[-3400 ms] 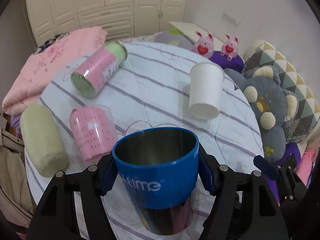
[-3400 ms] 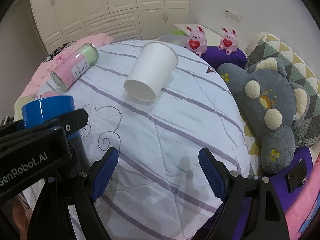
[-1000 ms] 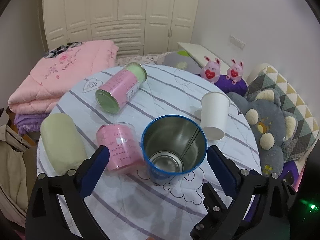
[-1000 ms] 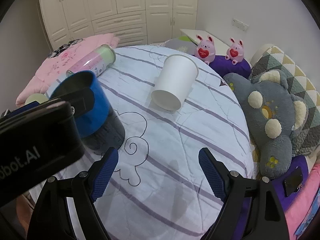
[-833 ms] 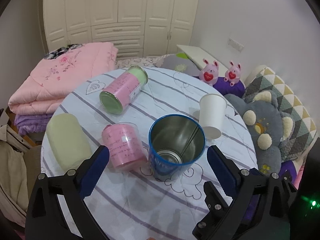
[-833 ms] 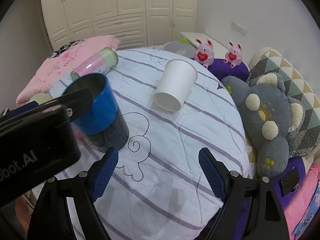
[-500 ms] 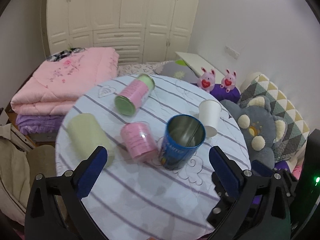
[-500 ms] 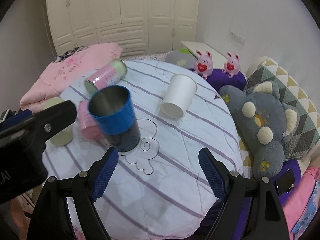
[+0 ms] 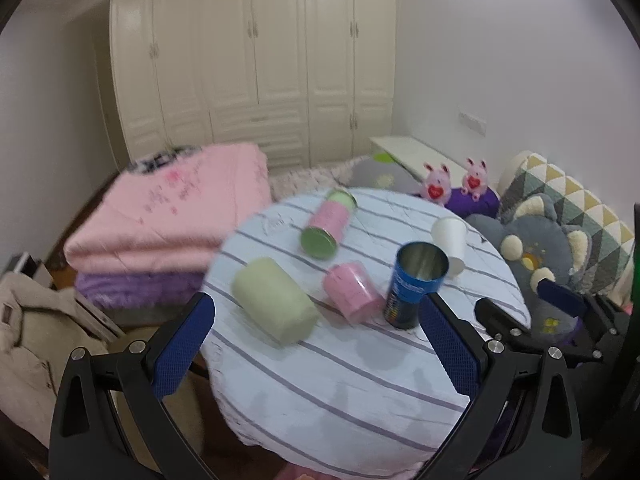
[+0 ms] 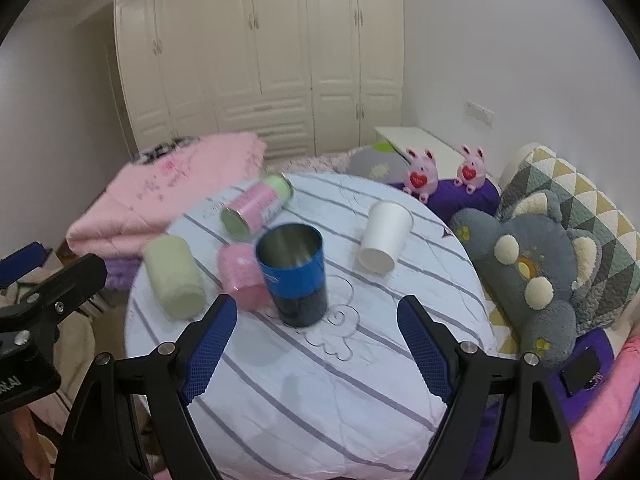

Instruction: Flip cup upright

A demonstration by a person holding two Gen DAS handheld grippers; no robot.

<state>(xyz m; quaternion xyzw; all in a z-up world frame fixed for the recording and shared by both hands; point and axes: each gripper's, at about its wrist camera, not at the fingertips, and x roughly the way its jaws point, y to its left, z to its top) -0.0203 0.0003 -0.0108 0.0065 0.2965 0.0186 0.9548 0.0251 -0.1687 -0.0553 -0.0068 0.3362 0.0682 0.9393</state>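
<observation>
Both claws (image 9: 316, 344) (image 10: 316, 348) back, blue cup (image 10: 294, 276) upright mid-table.

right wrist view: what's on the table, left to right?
Pale green roll → pink cup → blue cup, standing mouth up → white paper cup. Pink and green canister left out: it lies farther back, above the pink cup.

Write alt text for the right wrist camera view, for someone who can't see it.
A blue metal cup stands upright, mouth up, on a round striped table, just beyond the open right gripper. Around it lie a white paper cup, a pink cup, a pink canister and a pale green roll.
</observation>
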